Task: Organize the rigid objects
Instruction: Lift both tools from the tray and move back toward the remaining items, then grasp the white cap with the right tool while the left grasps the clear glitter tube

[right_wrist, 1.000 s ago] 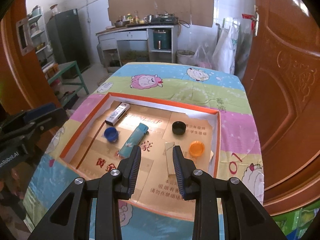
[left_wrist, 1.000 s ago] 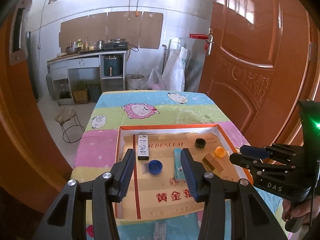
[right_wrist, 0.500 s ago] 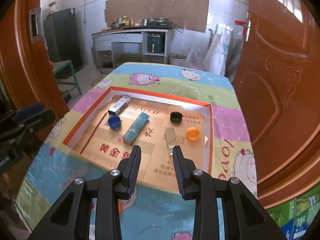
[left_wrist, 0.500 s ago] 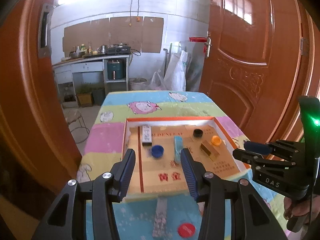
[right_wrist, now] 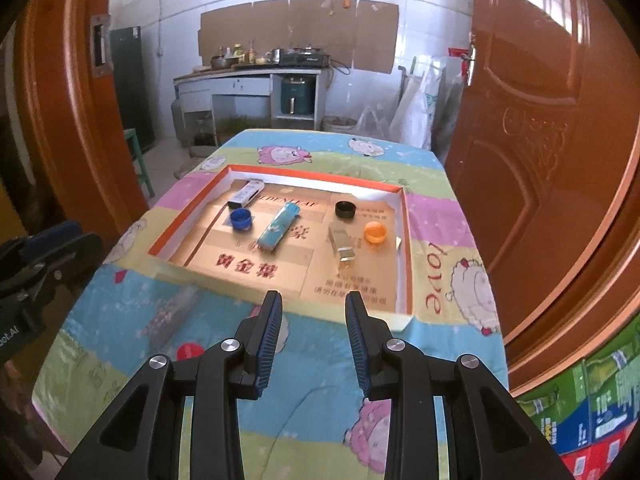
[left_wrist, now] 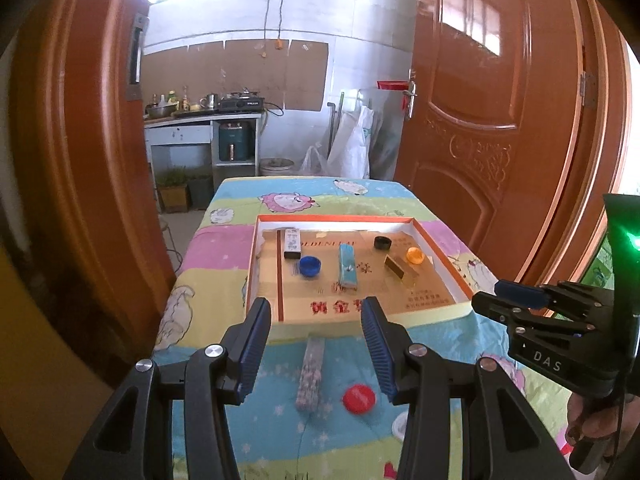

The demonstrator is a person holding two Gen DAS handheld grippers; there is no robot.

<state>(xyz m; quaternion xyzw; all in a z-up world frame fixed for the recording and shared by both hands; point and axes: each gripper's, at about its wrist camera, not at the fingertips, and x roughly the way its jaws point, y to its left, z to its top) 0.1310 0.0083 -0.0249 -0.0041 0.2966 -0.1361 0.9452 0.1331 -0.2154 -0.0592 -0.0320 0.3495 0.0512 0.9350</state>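
Note:
A shallow orange-rimmed box (left_wrist: 338, 220) (right_wrist: 316, 181) lies on the table. It holds a white bar (left_wrist: 291, 242), a blue cap (left_wrist: 310, 266), a teal lighter (left_wrist: 347, 266), a black cap (left_wrist: 382, 243), a gold block (left_wrist: 398, 267) and an orange cap (left_wrist: 415, 255). On the cloth in front of the box lie a patterned grey bar (left_wrist: 310, 372) (right_wrist: 170, 312) and a red cap (left_wrist: 359, 398) (right_wrist: 188, 350). My left gripper (left_wrist: 316, 344) is open and empty above the grey bar. My right gripper (right_wrist: 313, 338) is open and empty near the box's front edge.
The table carries a cartoon sheep cloth (left_wrist: 280, 202). Orange wooden doors (left_wrist: 500, 120) stand on both sides. A kitchen counter (left_wrist: 200, 120) with a stove is at the back. A white round thing (left_wrist: 398, 426) lies by the red cap. Coloured cartons (right_wrist: 592, 400) sit at the right.
Both grippers have pulled back from the box toward the table's near end. The grey bar and red cap on the cloth have come into view. Both stay open.

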